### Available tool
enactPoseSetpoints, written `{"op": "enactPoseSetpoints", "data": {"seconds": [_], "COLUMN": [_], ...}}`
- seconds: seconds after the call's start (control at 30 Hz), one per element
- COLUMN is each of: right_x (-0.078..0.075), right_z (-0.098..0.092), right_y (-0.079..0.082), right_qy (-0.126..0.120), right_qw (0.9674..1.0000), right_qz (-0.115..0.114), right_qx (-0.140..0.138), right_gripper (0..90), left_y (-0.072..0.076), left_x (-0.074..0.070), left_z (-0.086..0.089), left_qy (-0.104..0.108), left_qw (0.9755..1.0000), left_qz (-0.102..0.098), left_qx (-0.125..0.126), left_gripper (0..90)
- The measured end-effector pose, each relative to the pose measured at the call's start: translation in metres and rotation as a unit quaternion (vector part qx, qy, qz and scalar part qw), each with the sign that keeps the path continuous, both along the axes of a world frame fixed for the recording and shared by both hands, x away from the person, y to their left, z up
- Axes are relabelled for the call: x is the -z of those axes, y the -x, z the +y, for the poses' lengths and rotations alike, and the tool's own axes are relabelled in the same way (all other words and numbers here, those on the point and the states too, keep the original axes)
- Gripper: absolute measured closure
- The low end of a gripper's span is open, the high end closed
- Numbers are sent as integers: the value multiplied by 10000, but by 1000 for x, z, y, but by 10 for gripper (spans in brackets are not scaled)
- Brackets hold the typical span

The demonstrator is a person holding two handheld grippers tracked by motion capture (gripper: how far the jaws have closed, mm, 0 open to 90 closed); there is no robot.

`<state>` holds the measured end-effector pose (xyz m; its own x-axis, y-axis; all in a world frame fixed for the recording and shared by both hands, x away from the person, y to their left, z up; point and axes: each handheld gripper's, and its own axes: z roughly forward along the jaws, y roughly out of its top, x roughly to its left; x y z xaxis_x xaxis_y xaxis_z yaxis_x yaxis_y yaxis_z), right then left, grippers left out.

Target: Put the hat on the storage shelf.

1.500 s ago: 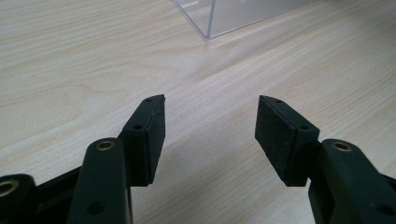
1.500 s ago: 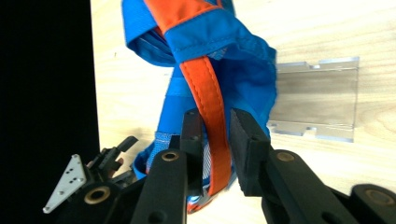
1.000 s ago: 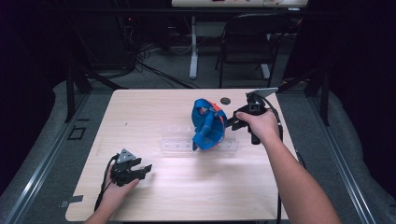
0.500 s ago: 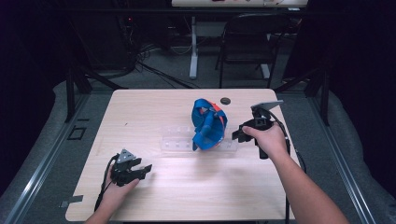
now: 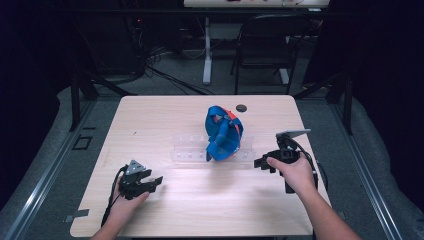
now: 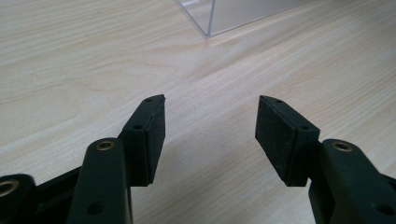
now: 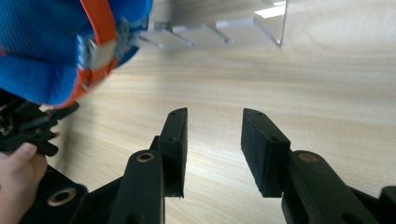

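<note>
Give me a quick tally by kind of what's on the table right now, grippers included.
Grippers: 2, the left gripper and the right gripper, both open and empty
Blue fabric item with orange strap: 1
Clear plastic rack: 1
Small dark round object: 1
Total: 5

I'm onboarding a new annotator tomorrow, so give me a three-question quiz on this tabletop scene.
1. True or false: the left claw grips the blue fabric bag with orange strap.
2. What sits under that bag? A) clear plastic rack B) metal bowl C) cardboard box
3. Fill in: the small dark round object lies on the light wooden table on the ___ side of the bag, away from the person.

Key: 1 false: both the left claw and the right claw are open with nothing between the jaws. 2 A. 3 far.
</note>
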<state>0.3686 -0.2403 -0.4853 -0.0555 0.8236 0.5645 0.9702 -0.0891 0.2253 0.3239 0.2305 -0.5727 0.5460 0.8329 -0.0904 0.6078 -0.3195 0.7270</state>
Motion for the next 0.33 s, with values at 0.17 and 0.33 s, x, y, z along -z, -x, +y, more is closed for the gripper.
{"op": "enactPoseSetpoints", "data": {"seconds": [0.17,0.33], "right_x": [12,26], "right_z": [-2,-2], "right_y": [10,18], "right_qy": [141,30], "right_qw": [9999,9999], "right_qz": [-28,-126], "right_qx": [-70,33], "right_gripper": [611,608], "left_y": [0,0], "left_x": [0,0], "left_z": [0,0], "left_qy": [-14,-15], "left_qw": [10000,10000], "left_qz": [17,16], "left_qx": [6,6], "left_gripper": [430,429]}}
